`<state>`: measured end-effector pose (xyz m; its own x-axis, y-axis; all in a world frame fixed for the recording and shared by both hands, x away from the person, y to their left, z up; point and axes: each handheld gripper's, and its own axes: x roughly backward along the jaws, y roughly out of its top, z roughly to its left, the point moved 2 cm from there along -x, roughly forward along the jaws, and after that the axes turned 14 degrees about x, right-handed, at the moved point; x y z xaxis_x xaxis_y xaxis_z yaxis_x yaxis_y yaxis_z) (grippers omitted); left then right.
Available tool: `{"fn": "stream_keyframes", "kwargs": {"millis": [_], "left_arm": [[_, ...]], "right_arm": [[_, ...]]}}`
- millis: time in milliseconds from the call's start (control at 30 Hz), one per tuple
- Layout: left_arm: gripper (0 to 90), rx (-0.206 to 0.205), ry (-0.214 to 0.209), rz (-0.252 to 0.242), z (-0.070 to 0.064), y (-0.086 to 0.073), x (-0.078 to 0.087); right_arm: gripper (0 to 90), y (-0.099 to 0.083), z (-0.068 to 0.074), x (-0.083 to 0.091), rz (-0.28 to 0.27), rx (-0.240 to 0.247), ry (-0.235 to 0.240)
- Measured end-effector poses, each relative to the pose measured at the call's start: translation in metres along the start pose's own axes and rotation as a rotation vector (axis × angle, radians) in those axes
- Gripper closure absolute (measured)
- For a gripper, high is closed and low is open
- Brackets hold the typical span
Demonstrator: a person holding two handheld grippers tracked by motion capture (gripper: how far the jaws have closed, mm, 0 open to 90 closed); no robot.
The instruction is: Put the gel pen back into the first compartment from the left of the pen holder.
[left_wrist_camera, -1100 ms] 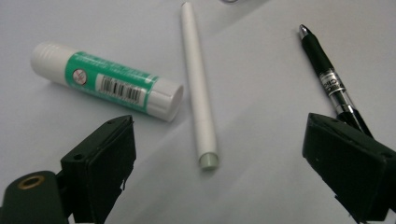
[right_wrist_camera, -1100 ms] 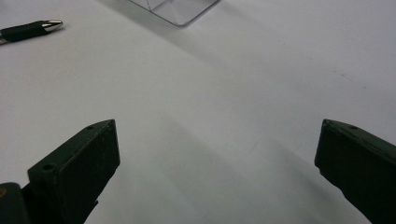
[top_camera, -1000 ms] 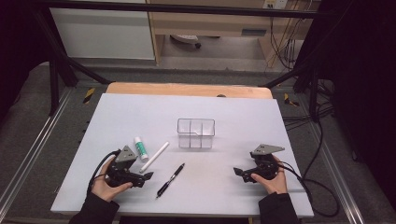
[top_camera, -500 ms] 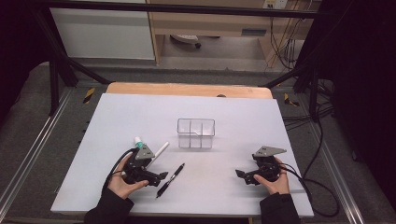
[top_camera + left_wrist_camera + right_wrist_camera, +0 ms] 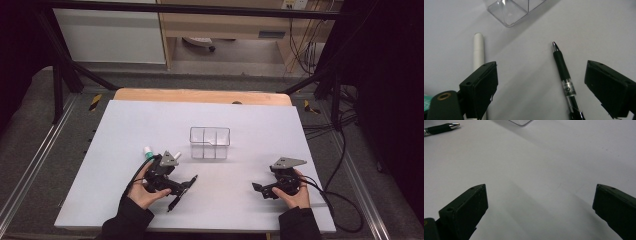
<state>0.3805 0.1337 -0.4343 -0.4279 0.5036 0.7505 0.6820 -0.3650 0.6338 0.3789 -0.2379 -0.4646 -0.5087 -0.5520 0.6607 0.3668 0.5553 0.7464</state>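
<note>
- Closing in on the black pen (image 5: 564,75), the left gripper (image 5: 182,190) has slid right across the table (image 5: 260,125) from its spot a second ago and now sits over the pen
- left gripper jaws wide apart, gripping nothing; in the left gripper view the pen lies flat between them, nearer the right-hand jaw, silver tip pointing away toward the clear box
- pen looks unmoved over the last second, so no pick yet
- white marker (image 5: 478,53) lies flat just beside the other jaw and partly under it; the gripper has passed over it
- green-capped tube (image 5: 148,151) lies just behind the person's left hand (image 5: 145,192), same place as before
- right gripper (image 5: 261,190) barely shifted since a second ago, low over bare table at the near right, jaws spread, nothing held; pen tip (image 5: 454,125) shows far off in its view
- clear box (image 5: 210,142) with dividers stands at table centre, beyond both grippers, compartments look empty, not moved
- judgement: the approach is done and the pen is the target; next comes centring, lowering and closing on the barrel; the marker is close enough to get nudged
</note>
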Motion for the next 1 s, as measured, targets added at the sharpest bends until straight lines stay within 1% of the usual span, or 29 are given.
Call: {"fn": "stream_keyframes", "kwargs": {"millis": [100,200,233,333,400,533,667,767,833,900,1000], "left_arm": [[16.7,0.005,-0.003,0.014,-0.003,0.002,-0.005],[22.2,0.012,0.011,0.038,-0.005,0.003,-0.011],[25.2,0.013,0.012,0.044,-0.006,0.003,-0.013],[32.3,0.033,-0.002,0.051,-0.009,0.004,-0.016],[37.0,0.038,0.006,0.05,-0.011,0.005,-0.017],[46.1,0.015,0.033,0.063,-0.018,0.003,-0.02],[55.1,0.012,0.034,0.084,-0.022,0.002,-0.022],[60.2,0.017,0.033,0.097,-0.025,0.001,-0.023],[62.9,0.021,0.025,0.112,-0.027,0.001,-0.024],[65.6,0.029,0.031,0.123,-0.028,0.001,-0.026],[69.1,0.031,0.039,0.128,-0.029,0.001,-0.027]], "right_arm": [[0.5,0.0,0.0,0.0,0.002,0.002,-0.003],[0.6,0.0,0.0,0.001,0.001,0.005,-0.001],[0.5,0.0,0.0,0.001,0.001,0.007,-0.003],[0.5,0.0,0.0,0.001,0.001,0.007,-0.005],[0.5,0.0,0.001,0.001,0.003,0.005,-0.004],[0.6,-0.001,0.001,0.001,0.005,0.008,-0.002],[0.5,-0.001,0.001,0.001,0.003,0.005,-0.001],[0.5,-0.001,0.001,0.001,0.003,0.006,-0.002],[0.5,-0.001,0.001,0.001,0.002,0.007,-0.003],[0.5,-0.001,0.001,0.001,0.005,0.007,-0.003],[0.5,-0.001,0.001,0.001,0.004,0.01,-0.003]]}}
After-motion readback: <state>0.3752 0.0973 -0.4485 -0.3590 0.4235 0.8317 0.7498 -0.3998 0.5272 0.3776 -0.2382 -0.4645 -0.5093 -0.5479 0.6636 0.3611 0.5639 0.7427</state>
